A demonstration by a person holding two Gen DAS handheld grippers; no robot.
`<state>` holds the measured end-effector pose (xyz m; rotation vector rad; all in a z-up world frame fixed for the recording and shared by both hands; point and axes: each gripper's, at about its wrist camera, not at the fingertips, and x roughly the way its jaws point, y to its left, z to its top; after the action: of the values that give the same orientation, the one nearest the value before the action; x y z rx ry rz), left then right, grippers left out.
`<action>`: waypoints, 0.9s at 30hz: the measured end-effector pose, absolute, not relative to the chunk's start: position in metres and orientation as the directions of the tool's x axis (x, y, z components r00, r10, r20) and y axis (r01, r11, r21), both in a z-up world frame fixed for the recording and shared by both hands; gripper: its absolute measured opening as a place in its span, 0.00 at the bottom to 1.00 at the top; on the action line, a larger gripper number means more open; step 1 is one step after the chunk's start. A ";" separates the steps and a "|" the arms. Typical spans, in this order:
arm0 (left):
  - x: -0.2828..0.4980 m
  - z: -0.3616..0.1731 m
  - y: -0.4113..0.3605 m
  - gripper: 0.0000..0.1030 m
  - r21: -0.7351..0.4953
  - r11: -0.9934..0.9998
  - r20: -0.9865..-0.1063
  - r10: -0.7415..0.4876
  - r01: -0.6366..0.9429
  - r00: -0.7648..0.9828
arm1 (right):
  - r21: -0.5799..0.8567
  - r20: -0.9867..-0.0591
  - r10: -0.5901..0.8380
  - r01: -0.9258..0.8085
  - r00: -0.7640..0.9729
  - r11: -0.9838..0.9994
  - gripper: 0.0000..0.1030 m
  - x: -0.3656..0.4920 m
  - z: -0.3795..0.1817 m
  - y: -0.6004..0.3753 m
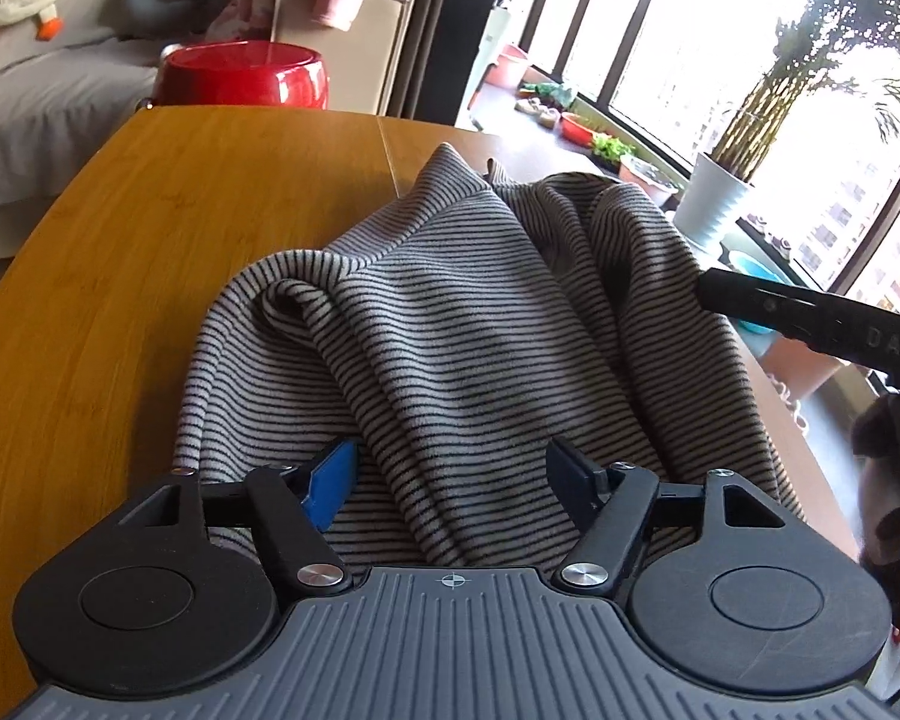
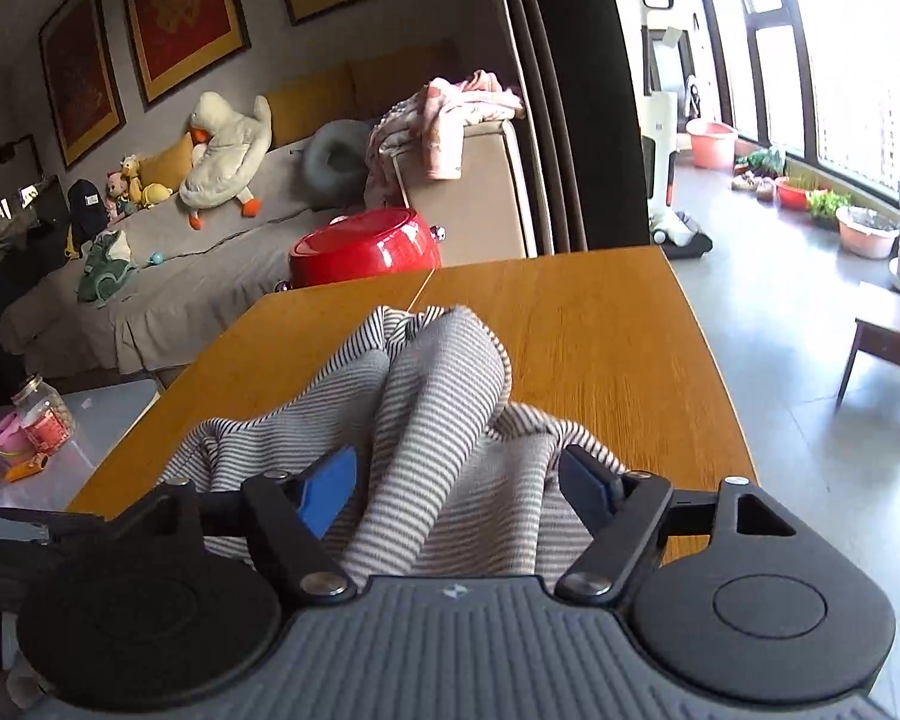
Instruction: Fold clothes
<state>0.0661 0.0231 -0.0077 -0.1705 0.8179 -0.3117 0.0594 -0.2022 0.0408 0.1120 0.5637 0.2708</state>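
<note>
Grippers straddled the striped garment (image 1: 450, 312) bunched on the wooden table (image 1: 150, 228): left gripper (image 1: 450, 474) and right gripper (image 2: 456, 480) parted, cloth between, unpinched. Grasping step; next, pinch and lift.

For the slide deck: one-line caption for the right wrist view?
Right gripper straddles a bunched fold of the striped garment on the wooden table, sofa behind.

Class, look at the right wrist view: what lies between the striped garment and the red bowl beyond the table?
Only bare wooden table lies between the striped garment and the red bowl, in the right wrist view.
</note>
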 end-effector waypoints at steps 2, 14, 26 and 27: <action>0.067 -0.009 0.024 0.69 -0.284 0.936 -0.682 -0.350 0.209 0.642 | 0.109 -0.521 0.254 -0.231 0.815 0.967 0.71 0.079 0.042 -0.189; 0.071 -0.013 0.039 0.72 -0.350 0.908 -0.653 -0.413 0.231 0.635 | 0.008 -0.509 0.085 -0.094 0.857 0.996 0.05 0.160 0.059 -0.224; 0.099 -0.009 0.011 0.73 -0.336 0.908 -0.670 -0.418 0.251 0.613 | 0.074 -0.549 0.075 -0.041 0.832 0.996 0.22 0.168 -0.013 -0.232; 0.100 -0.009 0.007 0.73 -0.312 0.916 -0.672 -0.400 0.253 0.623 | 0.088 -0.548 0.079 -0.037 0.833 0.995 0.23 0.168 -0.013 -0.235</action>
<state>0.1000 0.0069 -0.0091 -0.1943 0.8168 -0.3776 0.1676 -0.2351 -0.0135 0.0748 0.5839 0.0618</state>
